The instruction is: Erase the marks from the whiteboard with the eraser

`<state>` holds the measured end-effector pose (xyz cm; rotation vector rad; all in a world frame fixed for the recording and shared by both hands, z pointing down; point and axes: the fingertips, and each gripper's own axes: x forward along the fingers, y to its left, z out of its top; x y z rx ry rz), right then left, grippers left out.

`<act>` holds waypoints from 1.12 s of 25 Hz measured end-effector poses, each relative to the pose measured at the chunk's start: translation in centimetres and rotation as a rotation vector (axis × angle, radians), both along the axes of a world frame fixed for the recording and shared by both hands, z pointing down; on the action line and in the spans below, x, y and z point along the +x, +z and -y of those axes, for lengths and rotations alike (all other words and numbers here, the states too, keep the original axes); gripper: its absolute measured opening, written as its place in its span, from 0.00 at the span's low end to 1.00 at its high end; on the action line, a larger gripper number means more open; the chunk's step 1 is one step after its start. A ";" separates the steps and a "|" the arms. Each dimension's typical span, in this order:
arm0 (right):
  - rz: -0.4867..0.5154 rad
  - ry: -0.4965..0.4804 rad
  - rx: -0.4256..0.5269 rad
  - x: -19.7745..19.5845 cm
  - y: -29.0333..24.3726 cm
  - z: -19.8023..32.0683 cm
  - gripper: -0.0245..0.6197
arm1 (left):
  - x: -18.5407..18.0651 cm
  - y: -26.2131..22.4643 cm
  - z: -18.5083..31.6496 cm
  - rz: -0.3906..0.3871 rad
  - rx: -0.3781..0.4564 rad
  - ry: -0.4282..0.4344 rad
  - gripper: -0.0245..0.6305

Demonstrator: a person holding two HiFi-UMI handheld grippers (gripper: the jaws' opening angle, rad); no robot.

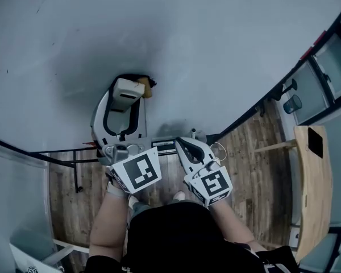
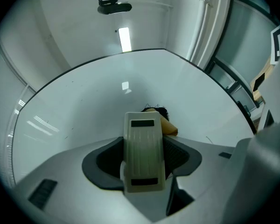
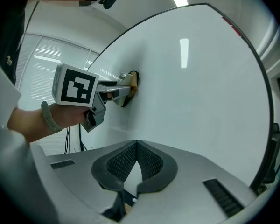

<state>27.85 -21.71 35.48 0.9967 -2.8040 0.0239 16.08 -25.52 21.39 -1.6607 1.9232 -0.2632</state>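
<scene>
Clamped on a cream, ribbed eraser [image 2: 144, 148] with the jaws of the left gripper [image 2: 144, 158], the tan felt end pressed flat to the whiteboard [image 2: 84, 111]. Covering most of the dark marks [image 2: 158, 109] with that felt end; only a ragged black fringe to be seen above it in the left gripper view, nothing legible. In the head view, just a small dark bit at the eraser's [image 1: 127, 90] far end, plus a grey haze on the whiteboard [image 1: 204, 44] around the left gripper [image 1: 125, 108]; cannot tell smear from shadow. Side-on in the right gripper view only: eraser [image 3: 130, 83] meeting the whiteboard [image 3: 200, 87], left gripper [image 3: 115, 90] behind it, a pale wristband [image 3: 47, 116] on the wrist. Closed together and holding nothing, the jaws of the right gripper [image 3: 136, 160], apart from the eraser; in the head view, right gripper [image 1: 182, 144] just below the board's lower edge, over wooden floor [image 1: 244, 152].
</scene>
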 end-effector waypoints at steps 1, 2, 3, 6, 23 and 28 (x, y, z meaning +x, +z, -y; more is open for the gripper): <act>0.001 -0.019 -0.006 -0.8 0.2 -0.1 0.08 | -0.9 0.3 -0.1 -0.010 -0.010 -0.014 0.44; -0.005 -0.034 -0.011 -2.4 0.6 -0.4 0.08 | -2.9 0.9 -0.5 -0.021 -0.020 -0.029 0.44; -0.016 -0.046 -0.016 -5.1 1.2 -0.9 0.08 | -5.9 1.7 -1.2 -0.033 -0.029 -0.042 0.44; -0.040 -0.095 -0.019 -14.3 3.3 -3.3 0.08 | -16.0 3.7 -3.9 -0.043 -0.054 -0.080 0.44; -0.089 -0.248 -0.079 -24.6 6.1 -7.2 0.08 | -32.3 15.5 -8.7 -0.187 -0.247 -0.292 0.44; -0.099 -0.290 -0.089 -26.4 6.9 -7.6 0.08 | -35.1 19.2 -10.1 -0.239 -0.308 -0.345 0.44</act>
